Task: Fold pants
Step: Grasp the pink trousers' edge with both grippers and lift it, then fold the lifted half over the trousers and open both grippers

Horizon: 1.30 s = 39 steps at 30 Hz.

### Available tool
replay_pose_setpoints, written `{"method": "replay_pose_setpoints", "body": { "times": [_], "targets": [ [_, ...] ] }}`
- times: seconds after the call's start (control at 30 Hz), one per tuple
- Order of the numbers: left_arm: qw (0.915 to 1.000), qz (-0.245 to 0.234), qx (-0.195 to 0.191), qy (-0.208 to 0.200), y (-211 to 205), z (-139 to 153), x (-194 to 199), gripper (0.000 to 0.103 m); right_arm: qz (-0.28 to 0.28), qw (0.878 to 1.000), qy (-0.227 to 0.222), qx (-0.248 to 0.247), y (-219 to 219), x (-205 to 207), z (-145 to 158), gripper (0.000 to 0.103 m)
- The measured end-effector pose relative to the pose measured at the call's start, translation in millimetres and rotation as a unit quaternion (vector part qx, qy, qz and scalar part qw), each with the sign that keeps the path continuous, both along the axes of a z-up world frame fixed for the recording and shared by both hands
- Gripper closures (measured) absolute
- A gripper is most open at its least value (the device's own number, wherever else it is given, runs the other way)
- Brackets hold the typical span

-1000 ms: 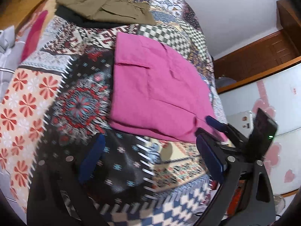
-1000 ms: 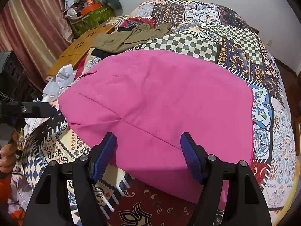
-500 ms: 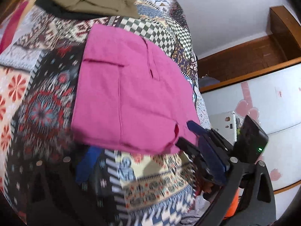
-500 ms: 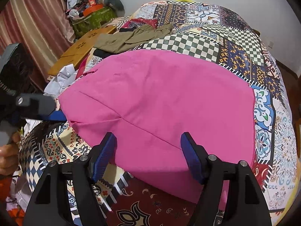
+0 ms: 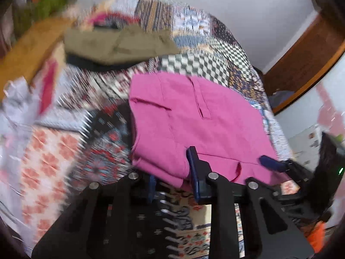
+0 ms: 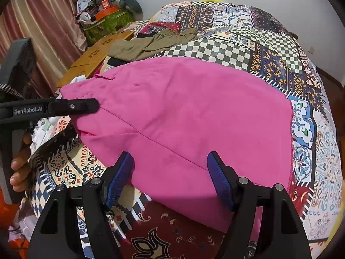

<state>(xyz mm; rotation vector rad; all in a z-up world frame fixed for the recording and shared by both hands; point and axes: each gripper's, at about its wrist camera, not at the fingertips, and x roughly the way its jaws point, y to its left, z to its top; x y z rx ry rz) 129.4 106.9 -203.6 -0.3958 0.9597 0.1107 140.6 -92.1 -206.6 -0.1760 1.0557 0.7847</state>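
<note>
Pink pants (image 6: 183,116), already folded into a compact rectangle, are seen on the patchwork bed (image 6: 269,49). Their near corner is being closed on by the left gripper (image 5: 172,179); the right gripper (image 6: 170,179) is held spread above the near edge. Further folding appears left.

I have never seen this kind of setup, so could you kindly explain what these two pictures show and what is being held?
There is no robot. A person holds a hand-operated two-finger gripper in each hand. Each picture comes from a fisheye camera on one gripper, looking along its blue-padded fingers. The left wrist view shows the left gripper, whose jaws are closing on a corner of the pink pants. The right wrist view shows the right gripper, open over the pants' near edge and gripping nothing. The person's left hand shows at that picture's left edge. The pants lie folded on a patchwork bedspread, and an olive garment lies farther back.
</note>
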Motion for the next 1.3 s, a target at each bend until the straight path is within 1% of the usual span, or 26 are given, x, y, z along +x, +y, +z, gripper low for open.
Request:
{"method": "replay_pose_setpoints", "body": {
  "times": [0.03, 0.07, 0.17, 0.27, 0.37, 0.4, 0.47, 0.53, 0.6, 0.63, 0.7, 0.77, 0.9, 1.03, 1.2, 1.3],
  "targets": [
    [0.9996, 0.002, 0.026, -0.006, -1.2, 4.1, -2.3, 0.076, -0.002, 1.0, 0.001, 0.001, -1.5, -0.3, 0.6, 0.034],
    [0.9991, 0.003, 0.043, -0.009, -0.8, 7.5, -4.9, 0.076, -0.007, 1.0, 0.003, 0.0, -4.4, -0.2, 1.0, 0.034],
    [0.9978, 0.003, 0.066, -0.011, 5.8, 13.5, -11.6, 0.077, -0.014, 1.0, 0.009, 0.009, -14.7, -1.3, 1.7, 0.034],
    [0.9921, 0.019, 0.122, -0.021, 7.1, 21.9, -19.2, 0.079, -0.021, 1.0, 0.002, 0.009, -24.7, -6.1, 5.0, 0.034],
    [0.9855, 0.042, 0.161, -0.034, 9.9, 33.9, -26.1, 0.081, -0.032, 0.999, -0.006, -0.002, -33.2, -8.8, 5.8, 0.034],
    [0.9852, 0.044, 0.161, -0.041, 9.5, 38.2, -26.4, 0.081, -0.038, 0.999, -0.005, -0.007, -36.7, -8.3, 4.6, 0.034],
    [0.9837, 0.04, 0.165, -0.059, 5.3, 48.8, -30.6, 0.081, -0.051, 0.999, 0.003, 0.001, -46.6, -5.0, 1.1, 0.034],
    [0.9788, 0.027, 0.187, -0.079, -8.0, 59.9, -27.9, 0.082, -0.061, 0.998, 0.005, 0.001, -53.5, -3.1, -0.3, 0.034],
    [0.9749, 0.012, 0.2, -0.097, -21.3, 69.0, -23.9, 0.082, -0.066, 0.998, 0.008, 0.004, -57.1, -2.0, -1.1, 0.034],
    [0.9736, 0.0, 0.2, -0.109, -30.0, 75.2, -19.4, 0.082, -0.066, 0.998, 0.01, 0.006, -57.3, -1.8, -1.4, 0.034],
    [0.9729, -0.017, 0.194, -0.124, -42.1, 83.2, -12.6, 0.082, -0.067, 0.998, 0.008, 0.005, -57.3, -2.7, -1.6, 0.034],
    [0.973, -0.042, 0.18, -0.138, -56.1, 91.1, -4.0, 0.083, -0.068, 0.998, 0.007, 0.007, -58.6, -3.2, -1.5, 0.033],
    [0.9765, -0.092, 0.131, -0.145, -77.1, 99.2, 13.1, 0.085, -0.07, 0.997, 0.009, 0.013, -59.8, -2.6, -2.2, 0.033],
    [0.98, -0.141, 0.063, -0.125, -95.9, 94.6, 31.3, 0.087, -0.07, 0.997, 0.009, 0.015, -60.2, -2.9, -2.8, 0.033],
    [0.9783, -0.183, 0.002, -0.098, -113.8, 81.8, 46.1, 0.087, -0.069, 0.997, 0.01, 0.018, -60.6, -2.6, -3.5, 0.033],
    [0.977, -0.197, -0.019, -0.08, -121.8, 73.5, 51.4, 0.087, -0.068, 0.997, 0.01, 0.019, -60.4, -1.9, -3.6, 0.033]
  ]
}}
